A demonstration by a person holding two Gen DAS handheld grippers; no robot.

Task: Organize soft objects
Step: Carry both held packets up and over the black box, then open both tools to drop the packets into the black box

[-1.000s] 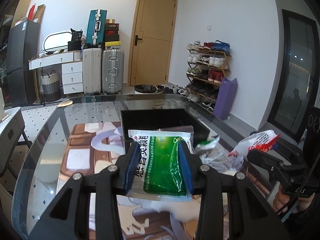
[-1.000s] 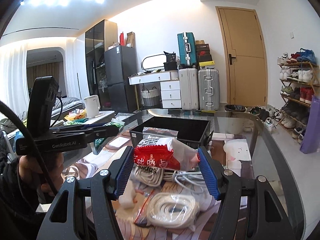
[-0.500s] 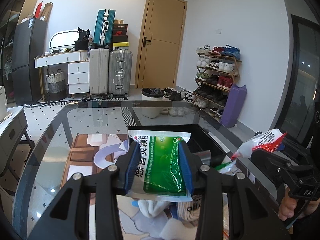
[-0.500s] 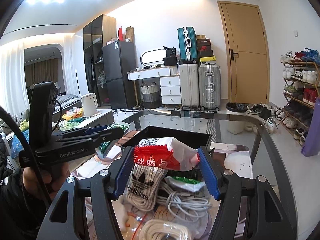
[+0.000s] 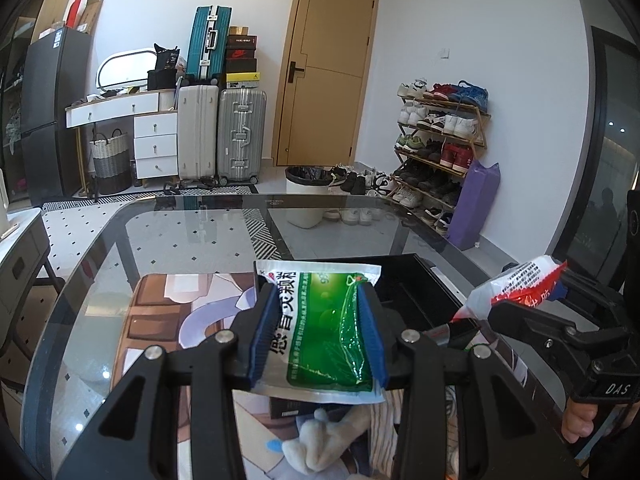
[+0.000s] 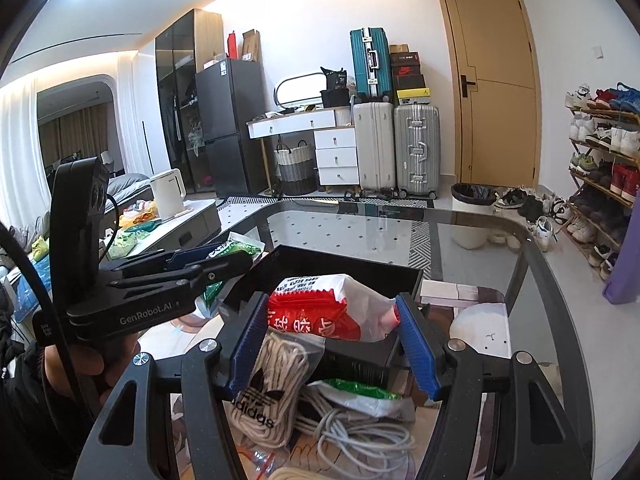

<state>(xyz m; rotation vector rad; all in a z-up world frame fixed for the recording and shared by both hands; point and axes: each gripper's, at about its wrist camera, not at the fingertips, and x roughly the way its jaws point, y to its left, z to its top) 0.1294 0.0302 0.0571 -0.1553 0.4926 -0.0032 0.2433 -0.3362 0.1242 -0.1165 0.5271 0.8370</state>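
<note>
My left gripper (image 5: 320, 328) is shut on a green and white sachet (image 5: 324, 332), held above the glass table (image 5: 192, 232) just short of the black bin (image 5: 416, 284). My right gripper (image 6: 334, 340) is shut on a red and white puffy packet (image 6: 332, 308), held over the near rim of the black bin (image 6: 344, 264). The other gripper shows in each view: the right one with its packet (image 5: 520, 284) at the right edge, the left one (image 6: 160, 280) with the green sachet (image 6: 236, 246) at the left. Below lie bagged white socks (image 6: 260, 392) and a white cable (image 6: 360, 436).
A printed mat (image 5: 160, 320) covers the table under the clutter. A small green and white packet (image 6: 360, 392) and a pale plush piece (image 5: 320, 436) lie near the front. Beyond the table stand a waste bin (image 5: 308, 196), suitcases (image 5: 220, 132) and a shoe rack (image 5: 440, 148).
Both grippers have drawn back toward me with their packets still held, so the black bin looks farther off and more of the socks and cable shows below.
</note>
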